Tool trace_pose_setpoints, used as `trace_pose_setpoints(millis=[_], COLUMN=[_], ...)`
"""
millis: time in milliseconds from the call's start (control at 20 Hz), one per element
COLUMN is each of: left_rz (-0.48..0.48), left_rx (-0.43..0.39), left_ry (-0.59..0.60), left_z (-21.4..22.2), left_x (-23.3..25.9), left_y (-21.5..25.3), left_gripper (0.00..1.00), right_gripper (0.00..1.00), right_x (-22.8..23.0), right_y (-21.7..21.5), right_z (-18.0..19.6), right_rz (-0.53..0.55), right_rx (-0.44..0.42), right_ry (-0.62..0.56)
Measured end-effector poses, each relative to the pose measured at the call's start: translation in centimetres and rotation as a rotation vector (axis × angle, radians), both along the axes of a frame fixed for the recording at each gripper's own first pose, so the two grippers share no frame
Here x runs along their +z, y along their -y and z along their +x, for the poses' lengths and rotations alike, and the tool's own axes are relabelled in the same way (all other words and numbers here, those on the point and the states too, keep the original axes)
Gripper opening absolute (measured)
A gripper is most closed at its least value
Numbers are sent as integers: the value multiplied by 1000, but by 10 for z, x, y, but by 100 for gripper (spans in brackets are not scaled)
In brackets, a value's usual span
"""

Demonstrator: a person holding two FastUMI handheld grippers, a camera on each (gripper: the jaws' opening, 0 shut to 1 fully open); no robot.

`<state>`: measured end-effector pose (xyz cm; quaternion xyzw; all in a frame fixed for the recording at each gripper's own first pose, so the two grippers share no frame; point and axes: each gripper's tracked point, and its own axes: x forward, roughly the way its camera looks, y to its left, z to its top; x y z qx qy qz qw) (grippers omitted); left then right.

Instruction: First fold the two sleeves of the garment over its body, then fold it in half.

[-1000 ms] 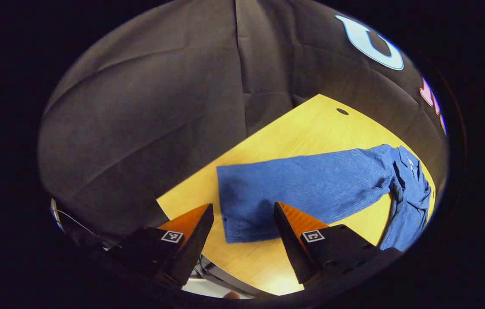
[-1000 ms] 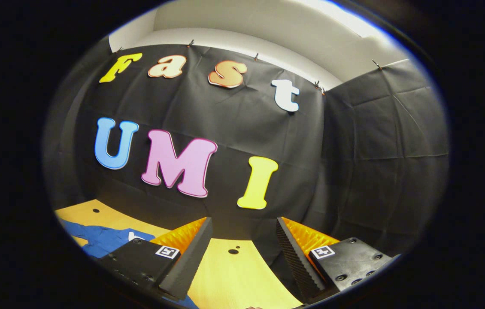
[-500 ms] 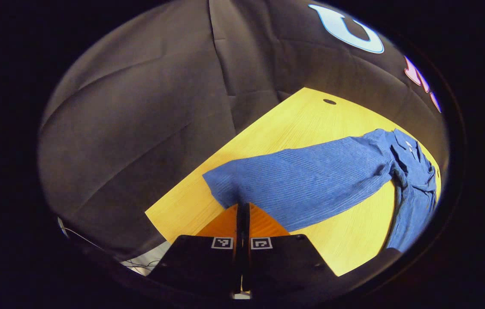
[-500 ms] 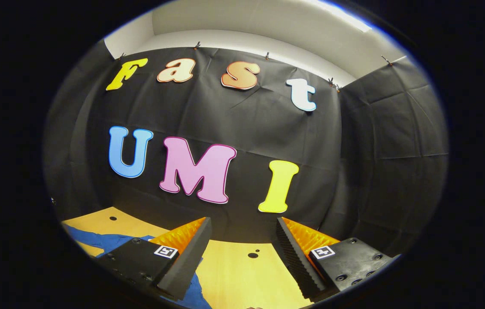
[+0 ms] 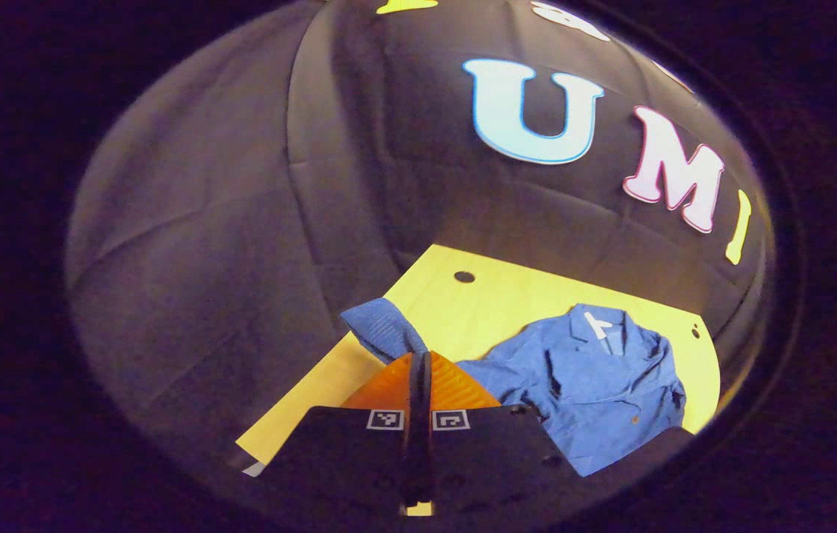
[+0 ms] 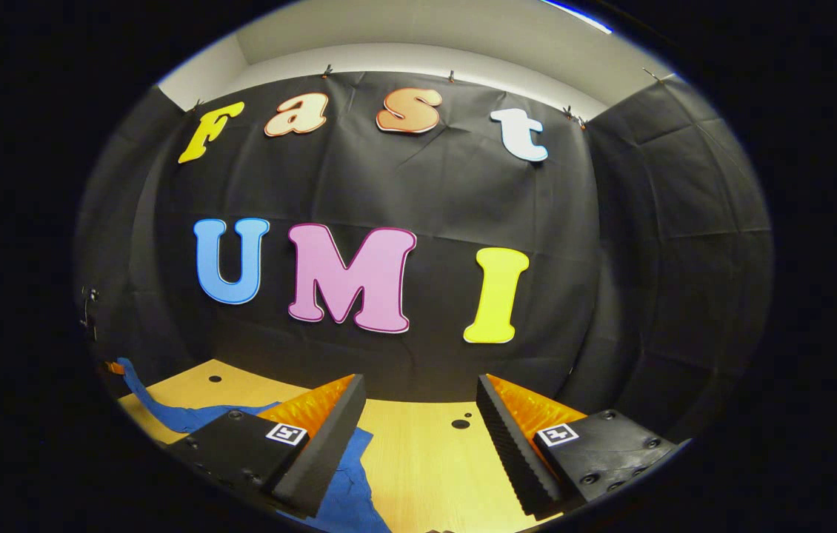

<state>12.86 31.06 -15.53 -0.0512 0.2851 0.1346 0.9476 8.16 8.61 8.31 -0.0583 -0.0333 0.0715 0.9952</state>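
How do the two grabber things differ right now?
The left gripper is shut, pinching the blue shirt's sleeve and lifting it off the table; the right gripper is open and holds nothing. Both have two wedge-shaped fingers and point over the same table.

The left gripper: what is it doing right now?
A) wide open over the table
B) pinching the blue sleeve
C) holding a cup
B: in the left gripper view the left gripper is closed on the blue sleeve, lifted off the table.
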Motion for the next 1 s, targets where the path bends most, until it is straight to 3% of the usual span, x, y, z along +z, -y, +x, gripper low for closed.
trace_pose_setpoints(millis=[250,500,750,1000], left_rz=[-13,1,-4,-56], left_rx=[-181,-395,-655,-792], left_ry=[73,85,30,-133], left_z=[41,107,157,189], left_x=[67,81,40,-35], left_y=[101,221,355,437], left_gripper=[0,0,0,0], right_gripper=[96,96,96,96], right_x=[-21,-54,-82,-117], right_y=[13,25,43,78], right_z=[4,10,12,6], right_rz=[43,69,92,118], right_rx=[17,38,25,-23], right_ry=[-60,-157,-224,-309])
